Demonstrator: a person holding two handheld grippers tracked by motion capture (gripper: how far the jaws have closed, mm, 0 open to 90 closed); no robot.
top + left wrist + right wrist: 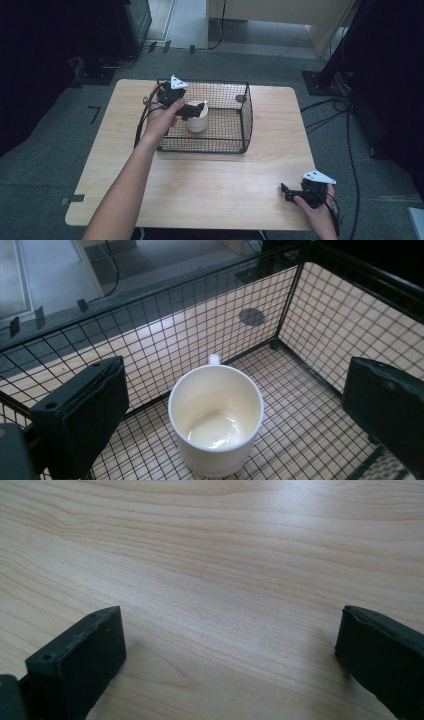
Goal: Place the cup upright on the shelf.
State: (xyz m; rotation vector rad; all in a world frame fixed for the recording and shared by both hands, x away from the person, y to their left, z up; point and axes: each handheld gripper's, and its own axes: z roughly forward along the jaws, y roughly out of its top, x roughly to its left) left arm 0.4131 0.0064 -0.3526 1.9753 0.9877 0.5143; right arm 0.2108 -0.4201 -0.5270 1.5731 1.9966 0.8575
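Observation:
A white cup [197, 119] stands upright inside a black wire basket [235, 145] at the back middle of the wooden table [210, 190]. My left gripper [196, 108] hangs over the basket's left side, just above the cup. In the left gripper view the empty cup [216, 419] sits between and below my wide-apart jaws, its small handle pointing away; my left gripper [235, 415] is open. My right gripper [285, 192] rests low at the table's front right, open, and in the right gripper view [232, 655] bare wood lies between its jaws.
The basket's mesh walls [175, 340] surround the cup closely on the left and far sides. A dark round mark [240, 98] shows on the table behind the basket. Cables [330, 115] and black stands lie on the grey floor around the table.

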